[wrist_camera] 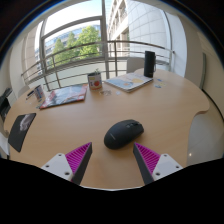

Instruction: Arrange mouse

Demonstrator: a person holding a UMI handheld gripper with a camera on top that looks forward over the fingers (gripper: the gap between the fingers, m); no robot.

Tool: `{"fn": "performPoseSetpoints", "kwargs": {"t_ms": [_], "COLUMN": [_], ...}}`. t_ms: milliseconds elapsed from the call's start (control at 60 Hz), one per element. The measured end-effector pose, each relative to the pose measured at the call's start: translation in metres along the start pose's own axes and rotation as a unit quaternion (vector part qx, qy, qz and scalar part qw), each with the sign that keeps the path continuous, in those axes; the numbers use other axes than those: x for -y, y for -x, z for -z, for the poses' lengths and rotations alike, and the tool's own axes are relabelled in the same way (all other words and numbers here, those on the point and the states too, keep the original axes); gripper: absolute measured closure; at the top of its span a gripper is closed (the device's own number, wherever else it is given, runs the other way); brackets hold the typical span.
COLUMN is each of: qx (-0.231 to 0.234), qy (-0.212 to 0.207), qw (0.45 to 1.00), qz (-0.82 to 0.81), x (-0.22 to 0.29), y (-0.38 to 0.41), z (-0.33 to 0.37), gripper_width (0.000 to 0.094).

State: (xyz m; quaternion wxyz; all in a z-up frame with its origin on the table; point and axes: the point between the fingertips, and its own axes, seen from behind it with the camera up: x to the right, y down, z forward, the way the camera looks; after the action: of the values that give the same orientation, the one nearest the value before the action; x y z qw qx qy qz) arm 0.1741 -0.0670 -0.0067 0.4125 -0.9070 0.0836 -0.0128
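Black mouse [124,133] lying on round wooden worktop [170,110], just ahead of gripper [113,158], jaws standing wide.

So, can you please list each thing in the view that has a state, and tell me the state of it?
gripper: open, holding nothing
mouse: resting on the table, just ahead of the fingers, untouched
table: bears all the things
can: upright
black cylinder: upright
magazine: lying flat, closed
papers: lying flat
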Motion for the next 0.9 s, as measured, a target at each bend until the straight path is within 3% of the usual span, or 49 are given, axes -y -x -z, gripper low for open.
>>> {"fn": "performPoseSetpoints", "kwargs": {"t_ms": [300,367,483,767,833,900], "qx": [-0.007,-0.020,-0.034,-0.064,-0.086,-0.105], "qy": [-0.013,-0.017,-0.025,-0.023,-0.037,-0.081], "qw": [1.000,1.000,0.999,0.998,0.996,0.991], "qz": [-0.020,-0.006,0.008,0.019,0.015,0.002], "x": [0.046,0.050,0.056,0.058,0.073,0.115], "y": [-0.008,-0.011,-0.013,-0.012,-0.011,-0.002], "z": [-0.059,-0.067,-0.074,-0.069,-0.051,-0.012], "gripper_width": [0.0112,0.0171,0.0404,0.0549,0.0549,0.0549]}}
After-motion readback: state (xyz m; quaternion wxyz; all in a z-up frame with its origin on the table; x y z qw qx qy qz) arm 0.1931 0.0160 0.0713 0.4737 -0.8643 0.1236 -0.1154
